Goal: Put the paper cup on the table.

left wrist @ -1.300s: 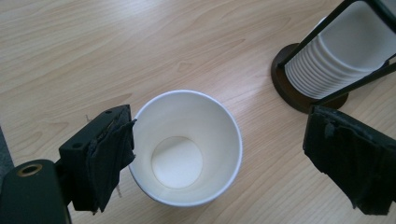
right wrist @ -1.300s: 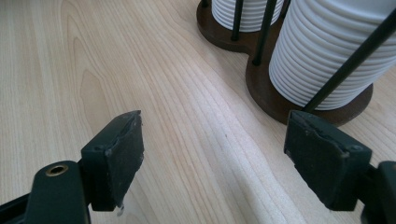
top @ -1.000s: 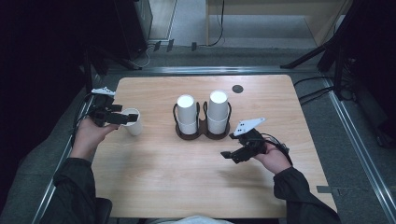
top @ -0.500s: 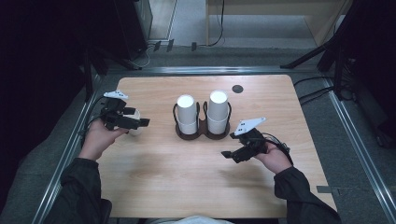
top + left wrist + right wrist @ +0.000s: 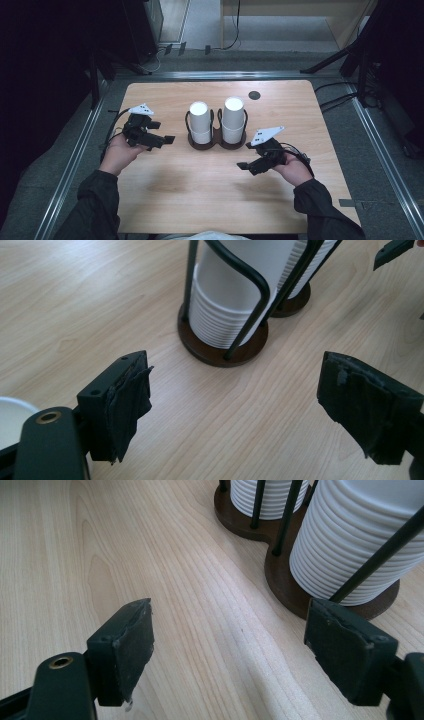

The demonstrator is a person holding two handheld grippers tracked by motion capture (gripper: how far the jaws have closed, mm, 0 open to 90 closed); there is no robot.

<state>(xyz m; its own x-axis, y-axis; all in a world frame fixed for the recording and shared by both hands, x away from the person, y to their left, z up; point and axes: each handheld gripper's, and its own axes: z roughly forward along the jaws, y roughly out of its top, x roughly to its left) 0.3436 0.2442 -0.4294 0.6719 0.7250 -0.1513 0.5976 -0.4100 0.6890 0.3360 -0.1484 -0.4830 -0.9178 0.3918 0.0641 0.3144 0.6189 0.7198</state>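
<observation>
We take the dark cup holder (image 5: 215, 142) as our landmark: a two-bay wire rack w/ a brown double-round base, standing upright near the middle of the wooden tabletop (image 5: 200, 200). Each bay carries a stack of white paper cups: left stack (image 5: 200, 122) and right stack (image 5: 233, 119), both upright inside the wire loops, side by side, about the same height.

Left gripper (image 5: 162, 141) is held in the person's left hand (image 5: 117, 155), to the left of the holder, near it but not touching; it points toward the rack. In the left gripper view we see its fingers (image 5: 127, 400) spread wide w/ nothing between them, just bare wood, and the holder base straight ahead. A white rim shows at the bottom-left corner of that view; we can't tell what it belongs to.

Right gripper (image 5: 245, 166) is in the right hand (image 5: 295, 170), in front and to the right of the holder, nearer the person, clear of it. Its fingers (image 5: 125, 645) are also wide apart & empty; in the right gripper view the holder's right bay sits just past the right-side finger.

A small dark round spot (image 5: 254, 95) lies on the tabletop behind the holder, to its right, well apart.
</observation>
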